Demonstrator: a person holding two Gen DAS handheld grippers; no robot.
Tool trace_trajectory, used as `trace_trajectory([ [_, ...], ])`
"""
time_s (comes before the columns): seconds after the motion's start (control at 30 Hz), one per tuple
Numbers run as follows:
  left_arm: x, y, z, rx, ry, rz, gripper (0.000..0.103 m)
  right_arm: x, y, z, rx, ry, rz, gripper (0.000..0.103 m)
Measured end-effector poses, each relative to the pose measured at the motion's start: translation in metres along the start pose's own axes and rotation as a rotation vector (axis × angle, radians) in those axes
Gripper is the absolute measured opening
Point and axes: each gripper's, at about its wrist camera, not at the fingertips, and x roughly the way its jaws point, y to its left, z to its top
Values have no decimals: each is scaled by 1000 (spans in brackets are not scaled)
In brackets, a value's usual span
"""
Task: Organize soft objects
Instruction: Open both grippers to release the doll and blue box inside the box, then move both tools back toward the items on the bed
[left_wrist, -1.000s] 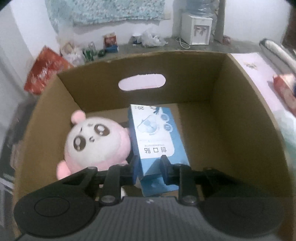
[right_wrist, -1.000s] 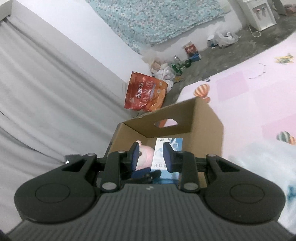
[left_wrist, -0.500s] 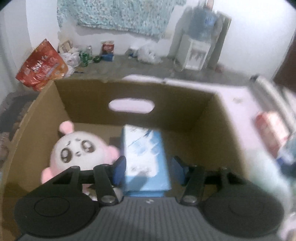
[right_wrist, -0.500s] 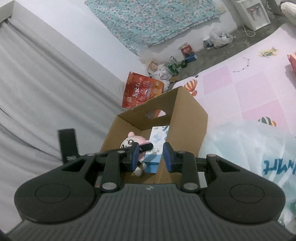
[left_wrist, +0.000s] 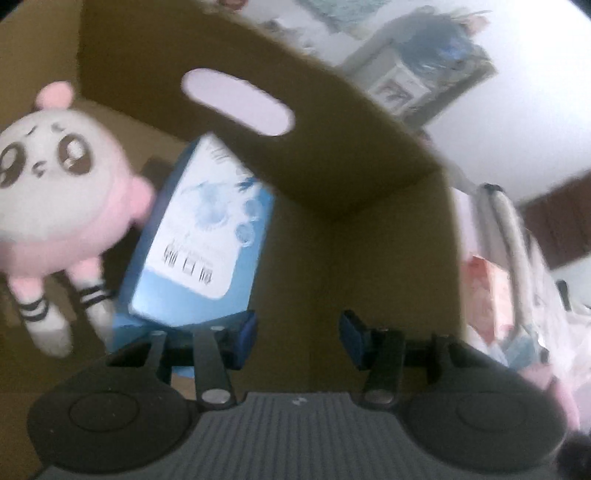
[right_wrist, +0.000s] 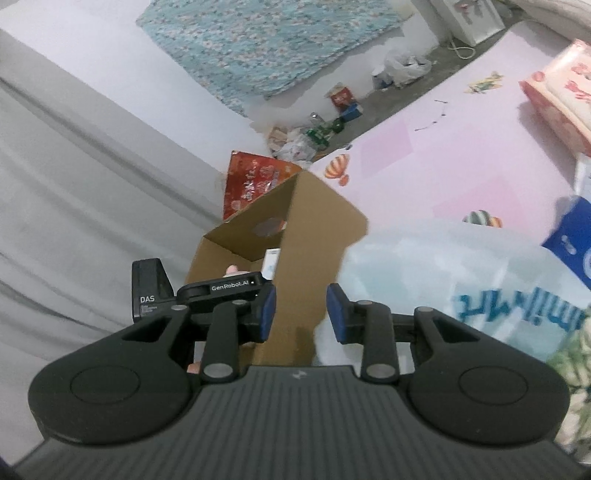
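The brown cardboard box is holding the round pink-and-white plush toy and, just beside it, the blue paper packet. The left gripper is hanging inside the box, fingers wide and empty. The right gripper, also wide and empty, is pointing near the box at a white plastic bag, probably the next soft thing to grab.

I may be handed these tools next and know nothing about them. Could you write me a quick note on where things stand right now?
Left hand-held gripper: open, holding nothing, inside the cardboard box.
Right hand-held gripper: open, holding nothing, above the pink mat, outside the box.
In the box: pink plush toy and blue packet, side by side.
Done: those two are packed.
Left, likely: the white plastic bag, the blue pack and the pink pack on the mat beside the box.
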Motion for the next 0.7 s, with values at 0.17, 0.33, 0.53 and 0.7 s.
trace_trajectory([
  [0.17, -3, 8, 4, -6, -36, 80, 52, -2, -6, -4, 9, -3, -2, 31],
  [0.33, -9, 8, 5, -18, -40, 56, 67, -5, -4, -4, 15, -8, -1, 33],
  [0.53, -41, -5, 1, 31, -107, 22, 77, -26, -3, -6, -1, -40, -11, 40],
  [0.7, -83, -17, -3, 50, -191, -6, 77, -49, -2, -9, -21, -79, -30, 41],
])
